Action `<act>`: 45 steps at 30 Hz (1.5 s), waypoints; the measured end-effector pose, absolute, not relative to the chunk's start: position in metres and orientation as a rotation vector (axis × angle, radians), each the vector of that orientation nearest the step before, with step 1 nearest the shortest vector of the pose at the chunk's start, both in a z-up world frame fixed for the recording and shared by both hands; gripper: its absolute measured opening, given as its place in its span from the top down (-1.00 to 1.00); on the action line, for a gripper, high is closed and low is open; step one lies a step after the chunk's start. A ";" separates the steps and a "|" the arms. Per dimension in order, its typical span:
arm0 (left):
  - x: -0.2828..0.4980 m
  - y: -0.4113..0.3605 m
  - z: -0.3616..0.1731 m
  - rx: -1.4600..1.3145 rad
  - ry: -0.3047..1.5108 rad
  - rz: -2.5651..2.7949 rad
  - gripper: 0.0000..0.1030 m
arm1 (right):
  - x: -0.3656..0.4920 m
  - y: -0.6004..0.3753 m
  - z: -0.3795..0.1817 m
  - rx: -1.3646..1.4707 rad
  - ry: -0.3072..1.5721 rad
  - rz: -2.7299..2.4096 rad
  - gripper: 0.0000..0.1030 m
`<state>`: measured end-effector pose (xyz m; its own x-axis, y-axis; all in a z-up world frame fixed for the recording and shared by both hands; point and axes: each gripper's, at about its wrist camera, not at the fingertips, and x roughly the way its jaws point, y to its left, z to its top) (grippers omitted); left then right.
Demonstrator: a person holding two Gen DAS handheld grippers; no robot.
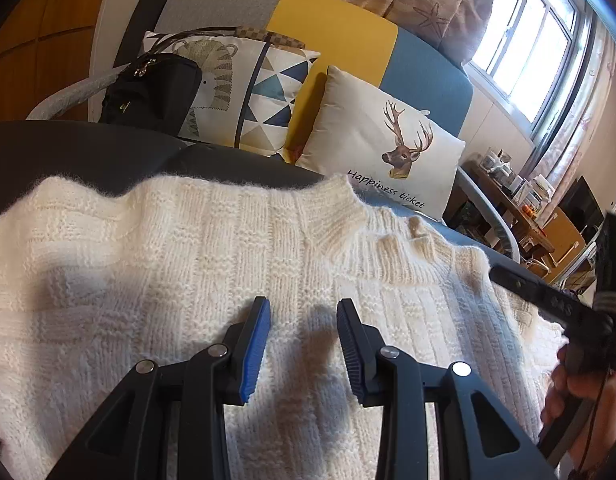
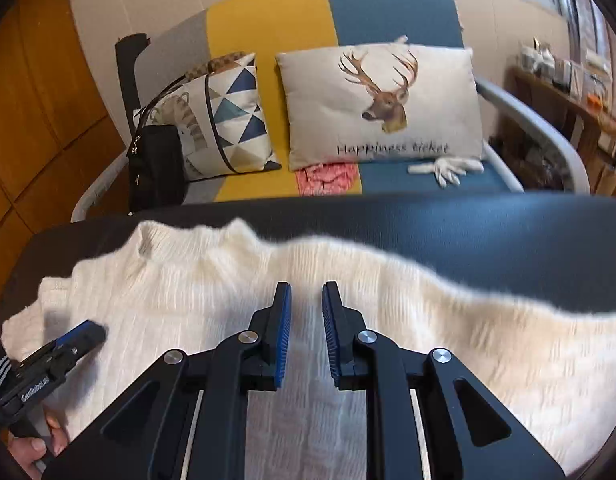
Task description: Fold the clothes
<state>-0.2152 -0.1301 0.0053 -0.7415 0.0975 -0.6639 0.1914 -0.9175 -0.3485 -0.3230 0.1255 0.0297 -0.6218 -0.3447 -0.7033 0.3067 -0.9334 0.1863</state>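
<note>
Nearest, your left gripper (image 1: 302, 312) and right gripper (image 2: 306, 296): both hover parted above the white sweater (image 1: 188, 260), gripping nothing. Sweater: flat on dark table (image 2: 508, 232). Beyond it: deer cushion (image 2: 380, 104).

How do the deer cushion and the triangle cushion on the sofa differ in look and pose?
The deer cushion shows a stag's head with the words "Happiness ticket"; the triangle cushion has blue, grey and ochre triangles. The deer cushion stands free, while the triangle cushion is partly hidden by a black bag and its straps. Both are pale and lean upright against the sofa back.
</note>
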 end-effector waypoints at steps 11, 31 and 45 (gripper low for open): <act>-0.214 -0.130 0.003 1.101 0.632 -2.822 0.33 | -0.359 0.115 0.013 1.266 -0.099 -2.517 0.66; -0.222 -0.119 0.009 1.177 0.455 -2.767 0.31 | -0.288 0.140 0.018 1.310 0.104 -2.577 0.14; -0.101 -0.084 0.023 1.295 0.308 -2.648 0.30 | -0.142 0.167 0.047 1.288 -0.066 -2.538 0.10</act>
<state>-0.1010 -0.0841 0.0233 -0.6055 -0.0681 -0.7930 0.2483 -0.9628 -0.1069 -0.1419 0.1667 0.0470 -0.5563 -0.2792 -0.7827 0.2381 -0.9559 0.1718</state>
